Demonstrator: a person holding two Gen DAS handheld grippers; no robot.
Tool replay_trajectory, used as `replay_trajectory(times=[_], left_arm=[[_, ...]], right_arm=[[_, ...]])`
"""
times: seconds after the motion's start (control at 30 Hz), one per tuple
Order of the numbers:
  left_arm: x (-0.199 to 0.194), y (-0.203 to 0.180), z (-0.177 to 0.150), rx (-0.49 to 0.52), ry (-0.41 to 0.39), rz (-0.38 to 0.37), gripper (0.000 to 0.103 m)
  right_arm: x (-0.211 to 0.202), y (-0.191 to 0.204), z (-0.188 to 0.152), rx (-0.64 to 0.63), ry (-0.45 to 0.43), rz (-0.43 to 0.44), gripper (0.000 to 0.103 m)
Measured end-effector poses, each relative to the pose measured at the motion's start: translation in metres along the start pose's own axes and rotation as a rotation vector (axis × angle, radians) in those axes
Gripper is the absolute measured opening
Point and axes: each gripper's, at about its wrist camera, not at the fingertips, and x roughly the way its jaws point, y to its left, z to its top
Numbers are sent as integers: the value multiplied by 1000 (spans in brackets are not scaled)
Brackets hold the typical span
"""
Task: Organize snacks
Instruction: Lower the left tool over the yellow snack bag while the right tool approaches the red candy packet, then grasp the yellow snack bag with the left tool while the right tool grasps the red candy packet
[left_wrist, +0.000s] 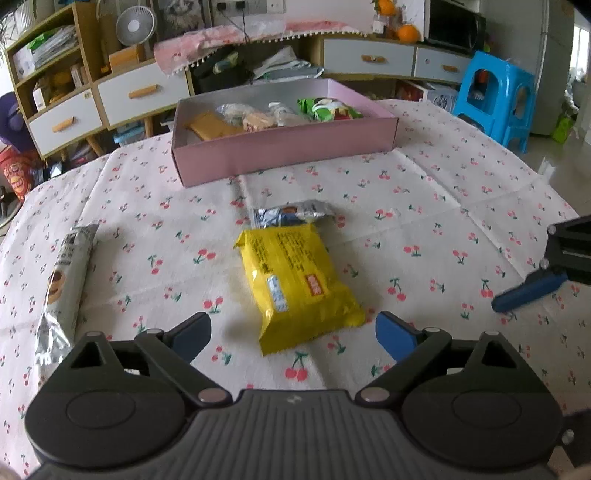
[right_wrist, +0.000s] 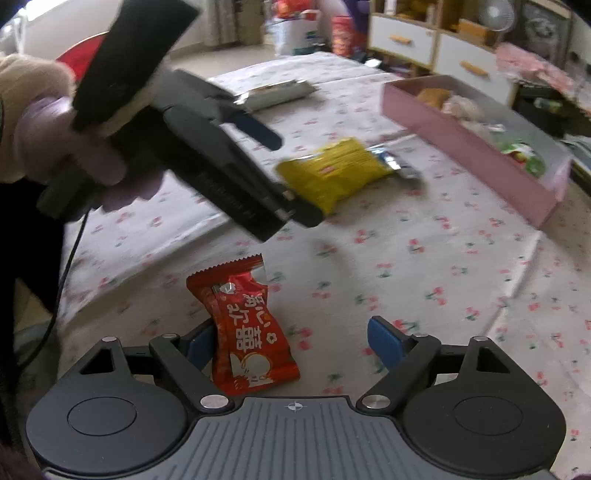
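Note:
A yellow snack packet (left_wrist: 295, 284) lies on the cherry-print tablecloth (left_wrist: 424, 192), with a silver-blue packet (left_wrist: 291, 216) just behind it. My left gripper (left_wrist: 293, 334) is open, and the yellow packet's near end sits between its blue fingers, untouched. A long silver roll packet (left_wrist: 64, 280) lies to the left. The pink box (left_wrist: 284, 151) beyond holds several snacks. In the right wrist view a red candy packet (right_wrist: 247, 332) lies between the fingers of my open right gripper (right_wrist: 291, 345), close to the left finger. A hand (right_wrist: 66, 147) holds the left gripper over the yellow packet (right_wrist: 340, 170).
One blue finger (left_wrist: 528, 291) of the right gripper shows at the right edge of the left wrist view. Cabinets with drawers (left_wrist: 140, 92) and a blue plastic stool (left_wrist: 495, 96) stand behind the table. The pink box (right_wrist: 461, 144) sits at the table's far side.

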Motion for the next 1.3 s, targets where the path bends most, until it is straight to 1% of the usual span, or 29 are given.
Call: replay_trajectory(times=[0.13, 0.23, 0.3, 0.33, 0.47, 0.53, 0.57, 0.63, 0.67, 0.73, 0.77, 0.87, 1.0, 1.07, 1.13, 1.2, 1.23, 1.3], left_arm=[[4, -3, 3, -4, -2, 2, 93], [7, -5, 6, -4, -7, 7, 92], [8, -6, 8, -4, -12, 13, 91], [9, -6, 9, -5, -13, 17, 91], [13, -7, 13, -17, -16, 35, 89], [16, -7, 15, -21, -12, 47, 86], [17, -7, 16, -22, -10, 53, 82], [18, -6, 17, -27, -8, 64, 79], [18, -5, 18, -32, -6, 67, 75], [17, -2, 20, -50, 3, 65, 62], [17, 0, 21, -60, 7, 62, 54], [15, 7, 24, -95, 24, 54, 51], [12, 17, 24, -139, 38, 40, 50], [10, 20, 25, -154, 43, 31, 49], [8, 24, 25, -165, 48, 24, 49], [7, 27, 25, -178, 50, 19, 49], [6, 29, 26, -183, 50, 16, 49], [5, 31, 26, -188, 48, 13, 49]], right_arm=[[0, -13, 1, 31, -16, -69, 86], [0, -22, 1, 62, -22, -156, 85], [0, -28, -1, 82, -23, -196, 85], [-1, -30, -1, 88, -28, -198, 85], [-6, -25, 0, 75, -48, -149, 85], [-5, -20, 3, 53, -46, -145, 85], [-3, -17, 4, 43, -42, -144, 85], [0, -14, 6, 28, -37, -147, 85], [0, -13, 6, 23, -36, -150, 85], [1, -12, 8, 20, -39, -150, 85], [1, -12, 9, 21, -40, -149, 85], [3, -13, 11, 25, -44, -150, 85], [5, -12, 14, 23, -40, -145, 85], [6, -11, 16, 19, -39, -140, 82], [7, -10, 17, 18, -37, -132, 82], [8, -8, 18, 14, -33, -122, 78], [9, -7, 19, 10, -28, -119, 74], [11, -6, 21, 5, -19, -114, 69]])
